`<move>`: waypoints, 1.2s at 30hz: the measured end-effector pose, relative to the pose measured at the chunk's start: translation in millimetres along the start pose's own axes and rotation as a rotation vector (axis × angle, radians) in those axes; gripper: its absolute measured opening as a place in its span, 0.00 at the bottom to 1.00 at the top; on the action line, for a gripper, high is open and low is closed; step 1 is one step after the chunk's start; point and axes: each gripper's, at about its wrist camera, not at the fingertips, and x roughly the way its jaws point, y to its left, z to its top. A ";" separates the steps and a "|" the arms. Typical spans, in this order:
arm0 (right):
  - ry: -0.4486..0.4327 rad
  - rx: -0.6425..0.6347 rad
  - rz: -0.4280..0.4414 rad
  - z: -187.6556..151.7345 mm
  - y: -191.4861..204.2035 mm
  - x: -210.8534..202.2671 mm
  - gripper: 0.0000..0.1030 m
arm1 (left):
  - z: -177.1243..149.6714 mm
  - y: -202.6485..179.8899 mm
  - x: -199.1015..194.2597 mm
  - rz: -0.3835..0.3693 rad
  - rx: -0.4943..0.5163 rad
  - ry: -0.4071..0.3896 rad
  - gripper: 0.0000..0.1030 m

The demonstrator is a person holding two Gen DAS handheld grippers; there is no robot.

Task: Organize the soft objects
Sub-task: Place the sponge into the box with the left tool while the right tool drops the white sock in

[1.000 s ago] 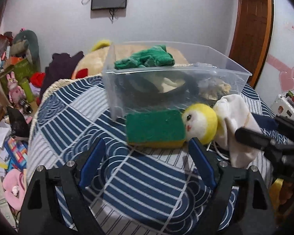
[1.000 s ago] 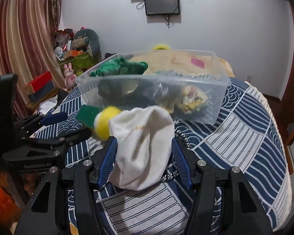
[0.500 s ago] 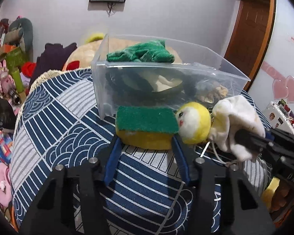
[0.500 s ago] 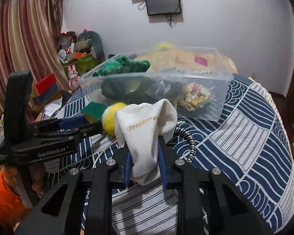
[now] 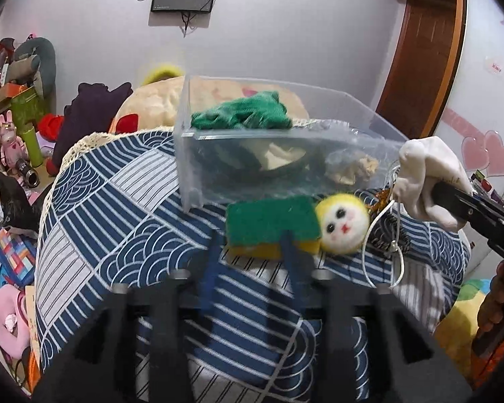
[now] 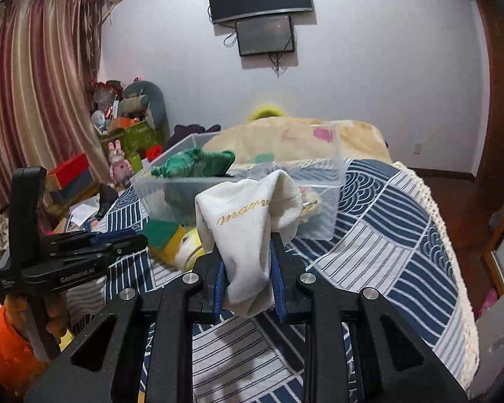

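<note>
A green and yellow sponge (image 5: 274,226) lies on the blue patterned table in front of a clear plastic bin (image 5: 285,154). A yellow and white plush ball with a face (image 5: 344,228) touches its right end. My left gripper (image 5: 252,238) is narrowed at the sponge's near left corner; the right finger overlaps it, the left finger is beside it. My right gripper (image 6: 247,252) is shut on a white cloth pouch (image 6: 252,221) and holds it up before the bin (image 6: 319,181). The pouch also shows in the left wrist view (image 5: 430,181), with a white cord (image 5: 398,245) hanging from it.
A green cloth (image 5: 242,116) lies over the bin's rim, with dark and pale items inside. A spiral keyring (image 5: 391,238) lies right of the plush ball. Cluttered toys and boxes (image 5: 13,141) stand on the floor at left. The table's cream fringe edge (image 6: 453,255) runs at right.
My left gripper has closed in and pulled back and left from the sponge. My right gripper has lifted the white pouch higher, off the table.
</note>
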 end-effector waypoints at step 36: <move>-0.172 0.003 -0.055 59.7 -5.4 -15.2 0.21 | 57.6 -38.5 -37.9 -0.001 0.121 -0.252 0.61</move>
